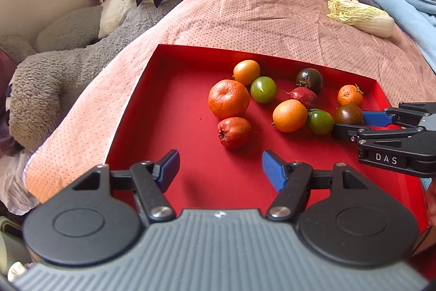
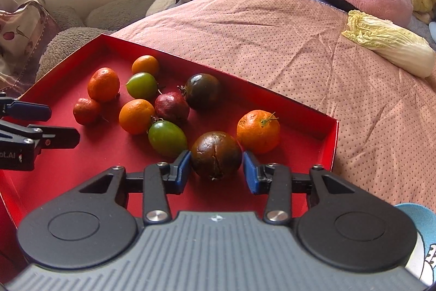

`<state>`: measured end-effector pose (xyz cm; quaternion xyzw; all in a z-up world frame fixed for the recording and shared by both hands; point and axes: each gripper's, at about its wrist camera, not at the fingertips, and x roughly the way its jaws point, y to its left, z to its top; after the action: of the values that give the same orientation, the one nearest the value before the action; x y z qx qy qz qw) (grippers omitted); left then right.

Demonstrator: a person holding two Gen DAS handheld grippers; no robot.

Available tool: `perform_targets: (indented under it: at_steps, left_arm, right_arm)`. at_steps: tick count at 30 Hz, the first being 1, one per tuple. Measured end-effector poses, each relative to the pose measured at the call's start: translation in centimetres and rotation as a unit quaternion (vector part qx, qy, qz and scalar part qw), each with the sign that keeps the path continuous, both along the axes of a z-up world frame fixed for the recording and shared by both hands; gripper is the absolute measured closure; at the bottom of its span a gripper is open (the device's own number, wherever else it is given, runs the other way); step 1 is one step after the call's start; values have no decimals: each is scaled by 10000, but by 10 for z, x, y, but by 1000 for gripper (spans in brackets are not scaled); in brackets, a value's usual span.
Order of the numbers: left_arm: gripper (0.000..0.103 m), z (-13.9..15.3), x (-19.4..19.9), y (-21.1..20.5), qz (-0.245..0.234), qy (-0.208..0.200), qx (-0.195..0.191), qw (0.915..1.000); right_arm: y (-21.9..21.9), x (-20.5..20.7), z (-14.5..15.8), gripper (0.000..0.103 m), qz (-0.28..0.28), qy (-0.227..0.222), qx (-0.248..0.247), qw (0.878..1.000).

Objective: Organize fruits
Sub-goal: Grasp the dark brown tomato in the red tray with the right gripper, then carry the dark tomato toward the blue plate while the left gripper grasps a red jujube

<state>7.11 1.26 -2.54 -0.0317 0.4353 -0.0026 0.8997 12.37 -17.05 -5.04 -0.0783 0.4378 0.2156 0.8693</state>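
Red tray point(image 2: 313, 127) seen on pink bedspread point(image 2: 299, 51); ten fruits scattered inside, none yet grouped, sorting judged barely begun. Right gripper point(image 2: 216, 167) narrowed around dark brown tomato point(image 2: 215, 154), pads at its sides, contact unconfirmed. Left gripper point(image 1: 220, 168) held wide, empty, near red fruit point(image 1: 233, 132).

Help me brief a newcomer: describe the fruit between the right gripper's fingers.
Find the red tray on the pink bedspread. At its near right corner, beside a stemmed orange, sits a dark brown-green tomato. Unlike the other dark tomato farther back, it is flanked by the right gripper.
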Motion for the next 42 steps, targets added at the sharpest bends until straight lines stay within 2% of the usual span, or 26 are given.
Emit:
perform_targets:
  at_steps: [4, 7, 9, 14, 28, 42]
  left_arm:
    - [35, -2, 9, 0, 43, 30, -43, 10000]
    - [67, -5, 15, 1, 40, 181, -229, 9996]
    - [68, -6, 14, 0, 25, 157, -216, 9996]
    - [93, -6, 9, -7, -12, 175, -224, 9996]
    - [93, 15, -23, -37, -209, -206, -105, 9995]
    - [93, 23, -40, -46, -245, -202, 83, 9995]
  right_arm:
    - [-3, -3, 0, 58, -25, 5, 17, 10000]
    - [-8, -8, 1, 58, -50, 22, 27, 10000]
    - [-12, -13, 2, 58, -77, 31, 26, 10000]
    - [-22, -31, 4, 58, -151, 55, 86, 9998]
    - [-40, -88, 26, 58, -244, 10, 242, 9994]
    - [-45, -111, 45, 58, -243, -174, 330, 9990]
